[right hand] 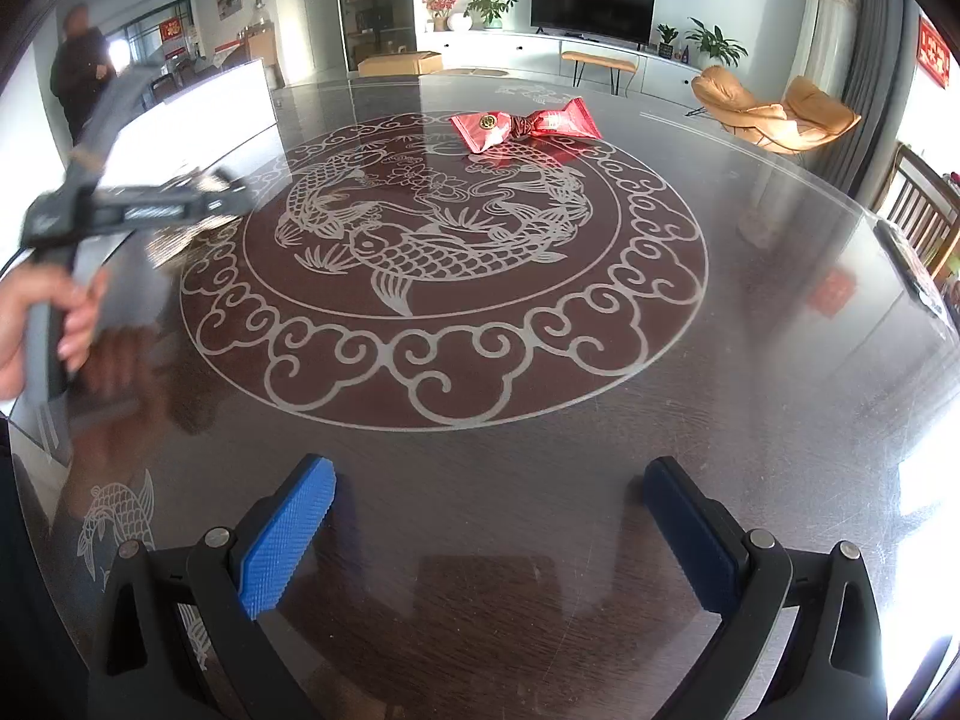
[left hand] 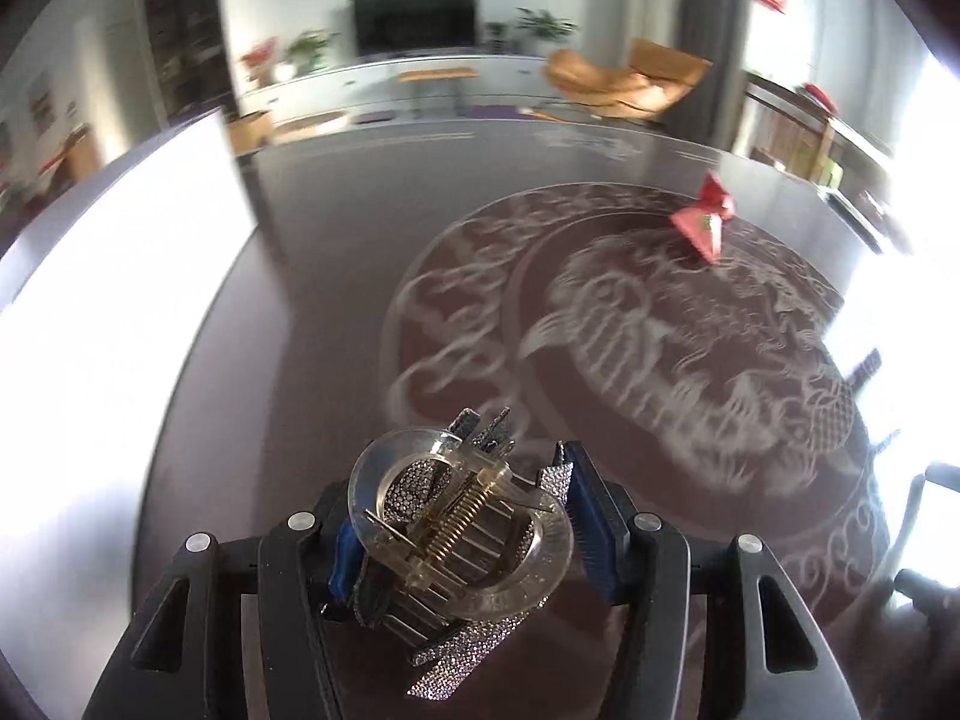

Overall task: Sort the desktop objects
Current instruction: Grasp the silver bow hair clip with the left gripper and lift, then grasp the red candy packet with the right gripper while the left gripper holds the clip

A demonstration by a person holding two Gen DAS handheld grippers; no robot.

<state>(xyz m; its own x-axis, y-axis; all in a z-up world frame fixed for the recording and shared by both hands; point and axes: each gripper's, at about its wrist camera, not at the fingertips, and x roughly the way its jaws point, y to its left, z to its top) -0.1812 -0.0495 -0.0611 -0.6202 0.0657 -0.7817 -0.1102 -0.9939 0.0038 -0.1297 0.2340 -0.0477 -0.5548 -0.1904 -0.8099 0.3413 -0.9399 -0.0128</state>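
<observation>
The left gripper has its jaws clamped on a rhinestone hair claw clip above the desk; it should carry level. The right gripper hovers wide open, empty.

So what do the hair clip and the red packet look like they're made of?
Hair clip: clear glossy plastic, probably, with a brass-coloured metal spring and glittery rhinestone-like strips. Red packet: shiny, crinkled foil or plastic film, seemingly, pinched at the middle.
</observation>
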